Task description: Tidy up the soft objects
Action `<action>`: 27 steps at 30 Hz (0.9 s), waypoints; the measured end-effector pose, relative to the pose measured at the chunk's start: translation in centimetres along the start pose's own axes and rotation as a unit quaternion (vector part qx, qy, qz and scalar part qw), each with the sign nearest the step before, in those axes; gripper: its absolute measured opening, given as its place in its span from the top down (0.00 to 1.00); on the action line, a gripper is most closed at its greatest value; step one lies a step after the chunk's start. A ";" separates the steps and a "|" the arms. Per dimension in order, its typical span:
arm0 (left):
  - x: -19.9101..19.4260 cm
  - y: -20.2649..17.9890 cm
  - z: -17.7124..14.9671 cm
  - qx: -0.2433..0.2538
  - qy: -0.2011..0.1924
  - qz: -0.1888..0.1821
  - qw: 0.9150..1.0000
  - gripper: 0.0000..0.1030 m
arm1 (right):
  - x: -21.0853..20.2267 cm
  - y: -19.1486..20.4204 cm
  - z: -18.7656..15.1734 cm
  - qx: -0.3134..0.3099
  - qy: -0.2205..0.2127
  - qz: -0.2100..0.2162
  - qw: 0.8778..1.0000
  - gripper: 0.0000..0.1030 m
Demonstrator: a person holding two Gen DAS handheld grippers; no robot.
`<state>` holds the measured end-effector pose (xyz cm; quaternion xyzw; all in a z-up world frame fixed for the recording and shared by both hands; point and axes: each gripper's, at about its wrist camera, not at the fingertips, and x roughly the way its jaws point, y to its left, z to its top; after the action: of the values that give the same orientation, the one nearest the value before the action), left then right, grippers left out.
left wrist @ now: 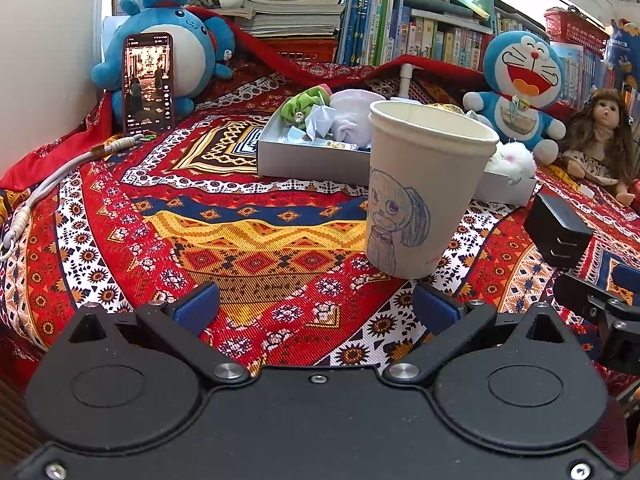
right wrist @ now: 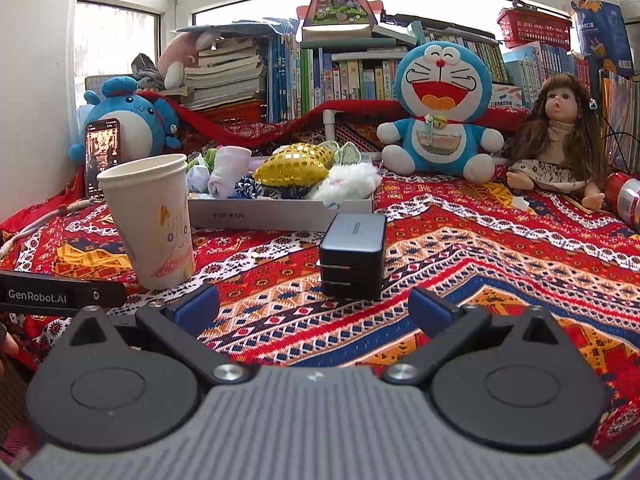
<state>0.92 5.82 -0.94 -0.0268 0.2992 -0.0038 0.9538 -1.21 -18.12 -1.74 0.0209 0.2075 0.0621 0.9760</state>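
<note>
In the left wrist view, the left gripper [left wrist: 316, 308] hangs low over the patterned cloth [left wrist: 120, 216] with its blue pads spread wide and nothing between them. A paper cup [left wrist: 416, 188] with a pen drawing stands upright just ahead of the right pad, apart from it. Behind the cup lies a shallow white tray [left wrist: 304, 160] holding soft things: a green scrunchie [left wrist: 304, 104], a white sock [left wrist: 352, 116] and a fluffy white toy [left wrist: 514, 160] at its right end. A phone [left wrist: 149, 82] leans on a blue plush [left wrist: 176, 44] at the far left, with a cable [left wrist: 52, 176] trailing from it. Doraemon [left wrist: 520, 80] and a doll [left wrist: 598, 132] sit at the right, before a row of books [left wrist: 400, 32]. A black charger [left wrist: 558, 232] lies at the right, beside part of the other gripper. In the right wrist view, the right gripper [right wrist: 314, 310] also stands wide apart and holds nothing; the charger [right wrist: 354, 256] sits on the cloth [right wrist: 500, 248] just ahead of its pads, roughly centred. The cup [right wrist: 150, 216] stands to the left, and the tray [right wrist: 280, 212] lies behind both, with the sock [right wrist: 226, 170], a gold sequin pouch [right wrist: 294, 164] and the fluffy toy [right wrist: 348, 182] in it. Doraemon [right wrist: 440, 108] and the doll [right wrist: 560, 136] sit behind on the right, the phone [right wrist: 102, 152] and blue plush [right wrist: 132, 120] on the left.
</note>
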 end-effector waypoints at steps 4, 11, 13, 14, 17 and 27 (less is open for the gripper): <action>0.1 -0.2 -0.2 0.006 -0.001 0.006 1.000 0.01 | 0.2 0.1 -0.2 0.002 0.008 -0.003 1.000 0.00; 0.2 -0.5 -0.5 0.013 -0.001 0.013 1.000 0.00 | 0.7 0.0 -0.6 0.005 0.023 -0.012 1.000 0.00; 0.3 -0.6 -0.5 0.014 -0.001 0.014 1.000 0.00 | 0.8 0.0 -0.6 0.004 0.024 -0.014 1.000 0.00; 0.3 -0.6 -0.5 0.013 -0.001 0.015 1.000 0.00 | 0.9 0.1 -0.7 0.002 0.025 -0.015 1.000 0.00; 0.3 -0.5 -0.5 0.013 -0.001 0.015 1.000 0.00 | 1.0 0.2 -0.8 -0.003 0.027 -0.018 0.999 0.00; 0.5 -0.8 -0.7 0.013 -0.006 0.031 0.999 0.00 | 1.4 0.4 -0.9 0.004 0.023 -0.050 0.998 0.00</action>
<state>0.98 4.98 -1.72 -0.0049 0.2940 0.0224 0.9555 -0.33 -17.55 -3.06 0.0127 0.2307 0.0130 0.9728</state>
